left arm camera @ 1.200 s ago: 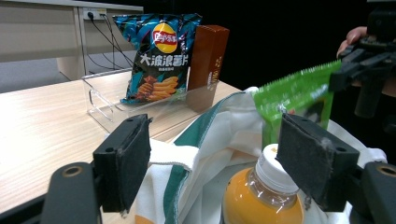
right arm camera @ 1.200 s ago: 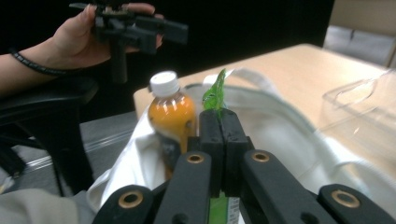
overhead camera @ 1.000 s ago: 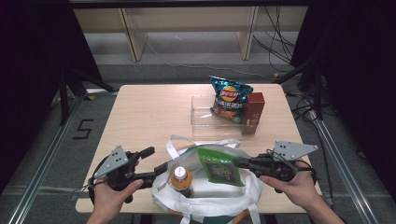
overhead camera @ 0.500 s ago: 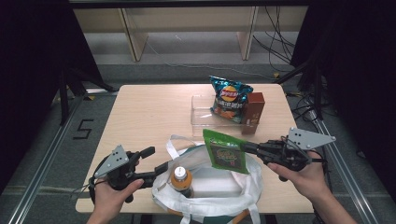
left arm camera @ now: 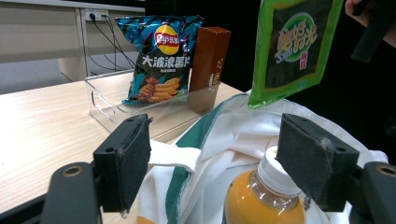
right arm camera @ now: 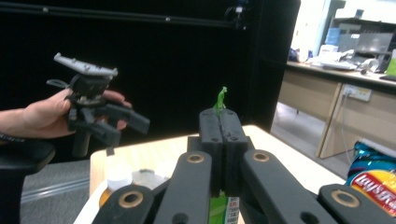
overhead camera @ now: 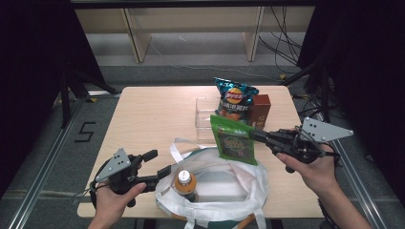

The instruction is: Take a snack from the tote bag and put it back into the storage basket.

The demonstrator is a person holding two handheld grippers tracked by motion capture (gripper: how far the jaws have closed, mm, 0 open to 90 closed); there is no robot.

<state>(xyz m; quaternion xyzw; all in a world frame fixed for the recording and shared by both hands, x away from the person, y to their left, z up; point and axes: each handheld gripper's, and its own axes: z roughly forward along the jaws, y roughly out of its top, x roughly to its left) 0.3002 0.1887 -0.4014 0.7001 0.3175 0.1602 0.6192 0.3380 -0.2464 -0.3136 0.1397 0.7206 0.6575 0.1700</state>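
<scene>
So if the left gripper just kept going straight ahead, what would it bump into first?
Probably the orange bottle standing in the white bag: its cap sits just ahead of the open left gripper, by the right-hand jaw. Depth is hard to judge.

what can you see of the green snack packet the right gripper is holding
The green snack packet is a flat, glossy pouch with a bright green border, a dark panel and a round logo with printed characters. It hangs upright in the air, pinched at its top edge by the shut right gripper, above the open white tote bag and in front of the chip bag. Nothing else touches it.
</scene>
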